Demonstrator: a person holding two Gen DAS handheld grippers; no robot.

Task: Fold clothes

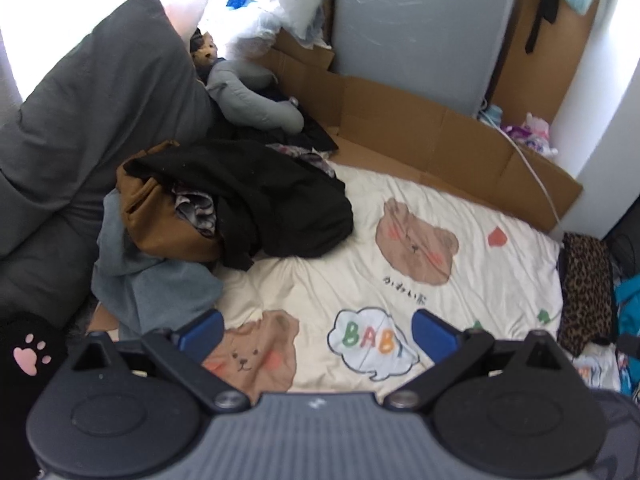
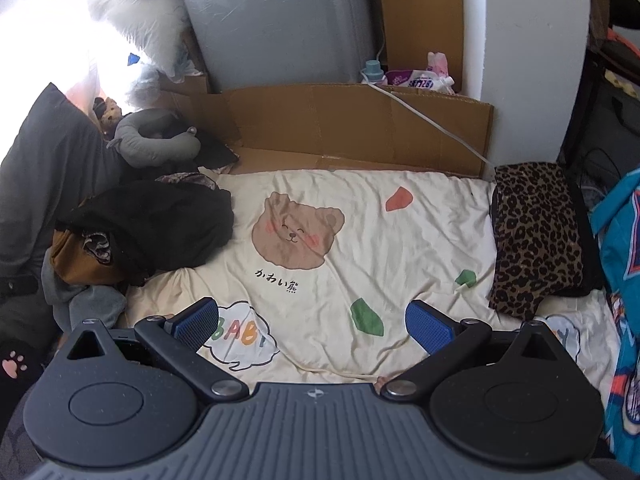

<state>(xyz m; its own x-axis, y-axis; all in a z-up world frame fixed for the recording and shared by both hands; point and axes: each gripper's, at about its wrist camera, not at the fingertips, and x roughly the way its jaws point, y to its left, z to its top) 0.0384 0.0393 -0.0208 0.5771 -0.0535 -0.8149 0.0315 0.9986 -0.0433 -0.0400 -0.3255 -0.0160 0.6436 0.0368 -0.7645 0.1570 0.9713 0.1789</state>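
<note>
A heap of unfolded clothes lies at the left of the bed: a black garment (image 1: pixel 256 204) (image 2: pixel 160 224) on top, a brown one (image 1: pixel 160 224) (image 2: pixel 76 260) under it and a grey-blue one (image 1: pixel 156 288) (image 2: pixel 88 300) at the front. A folded leopard-print garment (image 2: pixel 536 236) (image 1: pixel 586 288) rests at the bed's right edge. My left gripper (image 1: pixel 318 330) hangs open above the cream bear-print sheet (image 1: pixel 460 292), right of the heap, holding nothing. My right gripper (image 2: pixel 312 322) is open too, over the sheet's (image 2: pixel 400 240) middle, empty.
Flattened cardboard (image 2: pixel 360 120) lines the far side of the bed, with a grey upright panel (image 2: pixel 280 20) behind it. A grey pillow (image 1: pixel 100 112), a grey neck pillow (image 2: pixel 156 140) and a teal printed fabric (image 2: pixel 620 260) border the sheet. A white cable (image 2: pixel 432 120) crosses the cardboard.
</note>
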